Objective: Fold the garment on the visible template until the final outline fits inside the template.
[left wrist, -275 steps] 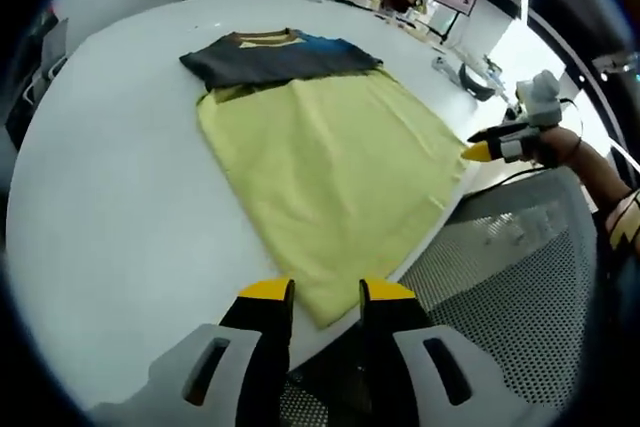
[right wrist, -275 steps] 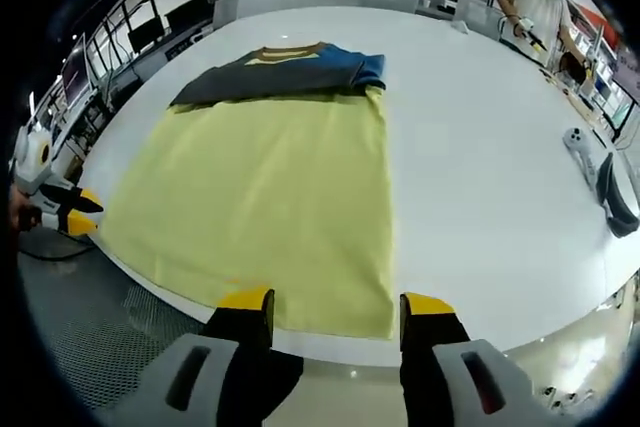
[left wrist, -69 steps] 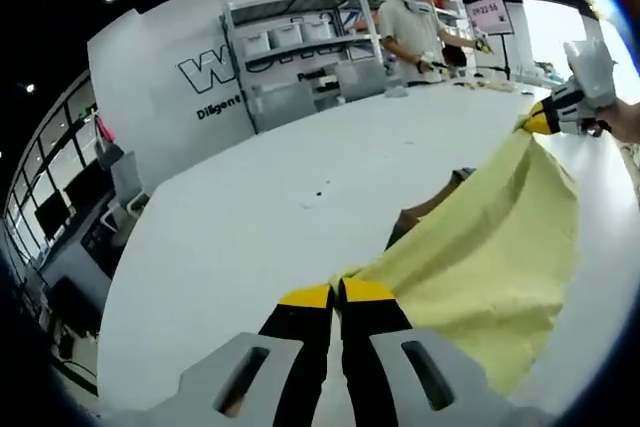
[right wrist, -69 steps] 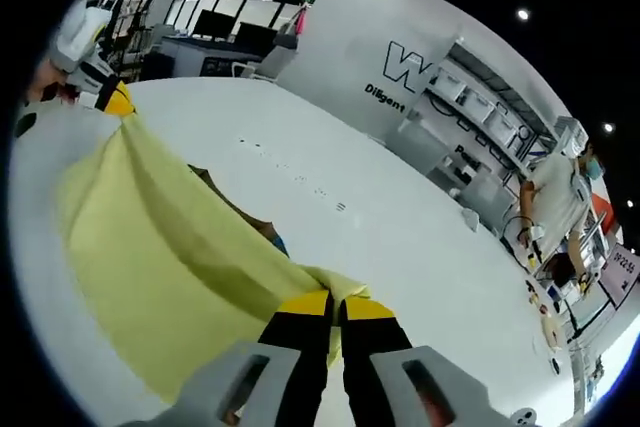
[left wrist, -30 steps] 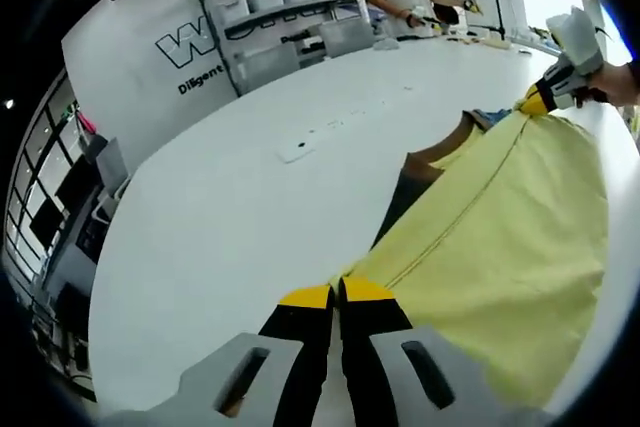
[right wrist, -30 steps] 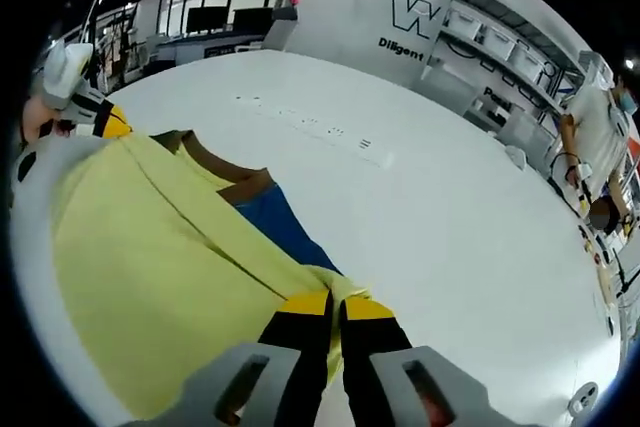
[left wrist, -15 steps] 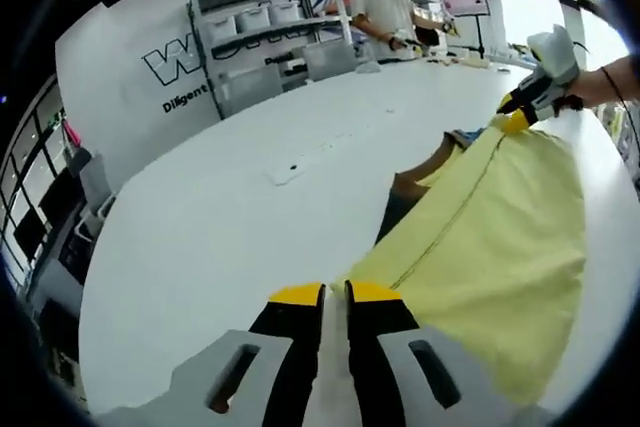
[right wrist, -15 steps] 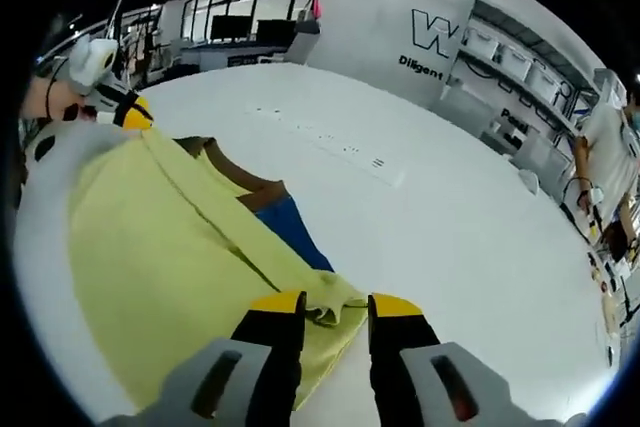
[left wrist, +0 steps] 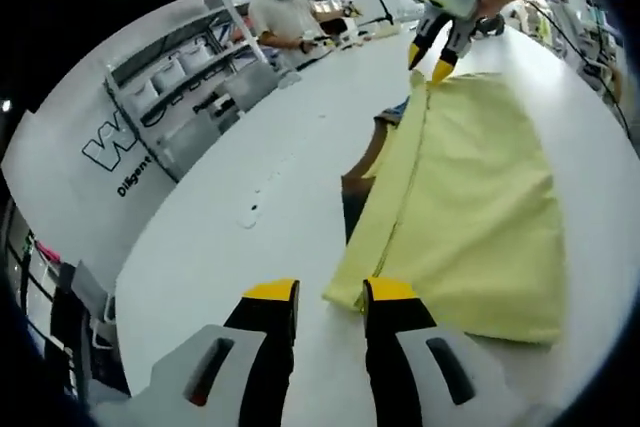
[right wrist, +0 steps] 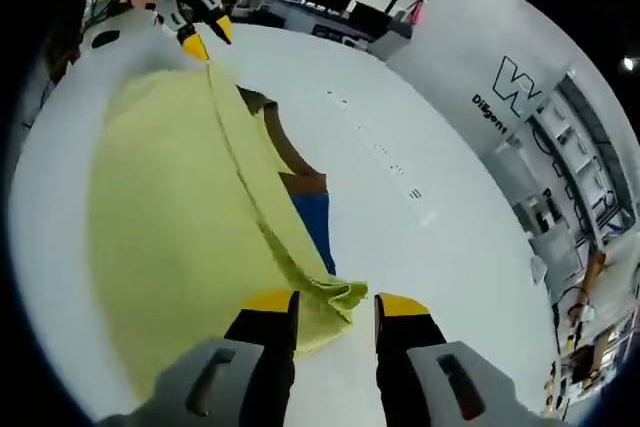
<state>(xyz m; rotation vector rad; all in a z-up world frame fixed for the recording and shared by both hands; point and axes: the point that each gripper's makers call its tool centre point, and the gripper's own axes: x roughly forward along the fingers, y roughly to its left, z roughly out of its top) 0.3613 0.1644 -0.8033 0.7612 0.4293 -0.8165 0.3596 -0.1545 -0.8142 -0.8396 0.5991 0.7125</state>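
The garment (left wrist: 470,207) is yellow and lies on the white table (left wrist: 220,247), its hem end laid over the dark top part. A brown collar (right wrist: 290,162) and a blue sleeve (right wrist: 318,222) peek out beside the yellow edge. My left gripper (left wrist: 330,297) stands open just short of the near yellow corner, touching nothing. It also appears in the right gripper view as the left gripper (right wrist: 203,35), open over the far corner. My right gripper (right wrist: 335,305) is open with the crumpled corner lying between its tips; across the cloth it appears as the right gripper (left wrist: 438,55).
The white table (right wrist: 450,277) stretches wide beyond the garment, with a few small marks (left wrist: 250,215) on it. A white wall with lettering (left wrist: 115,152) and shelves stand behind. A person (left wrist: 285,17) works at a far bench.
Both grippers have opened and let go of the yellow corners they held a second ago. The folded yellow layer now lies flat over the dark top part.
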